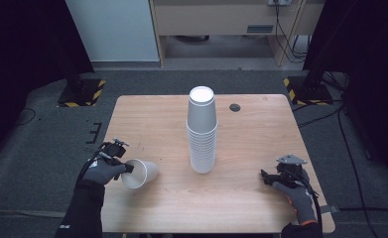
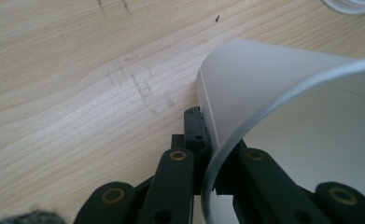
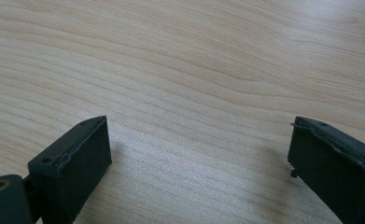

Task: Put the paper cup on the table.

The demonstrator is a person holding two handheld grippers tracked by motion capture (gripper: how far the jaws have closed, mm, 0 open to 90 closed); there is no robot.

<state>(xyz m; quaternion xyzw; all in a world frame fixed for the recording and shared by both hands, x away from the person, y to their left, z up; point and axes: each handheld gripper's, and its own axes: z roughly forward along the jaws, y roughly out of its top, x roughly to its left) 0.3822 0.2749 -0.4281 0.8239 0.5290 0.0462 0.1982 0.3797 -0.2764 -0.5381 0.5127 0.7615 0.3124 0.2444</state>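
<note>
The left gripper (image 1: 128, 167) holds 1 white paper cup (image 1: 141, 173) by its rim: in the left gripper view its fingers (image 2: 196, 128) are closed on the thin wall of the cup (image 2: 283, 107), one outside and one inside. The cup lies tilted on its side at the front left part of the light wooden tabletop (image 1: 251, 198), its mouth toward the person. A tall stack of white paper cups (image 1: 202, 131), upside down, stands in the middle of the tabletop, well apart from it. The right gripper (image 1: 266, 176) rests low at the front right, and its fingers (image 3: 75, 161) stand wide open over bare wood.
</note>
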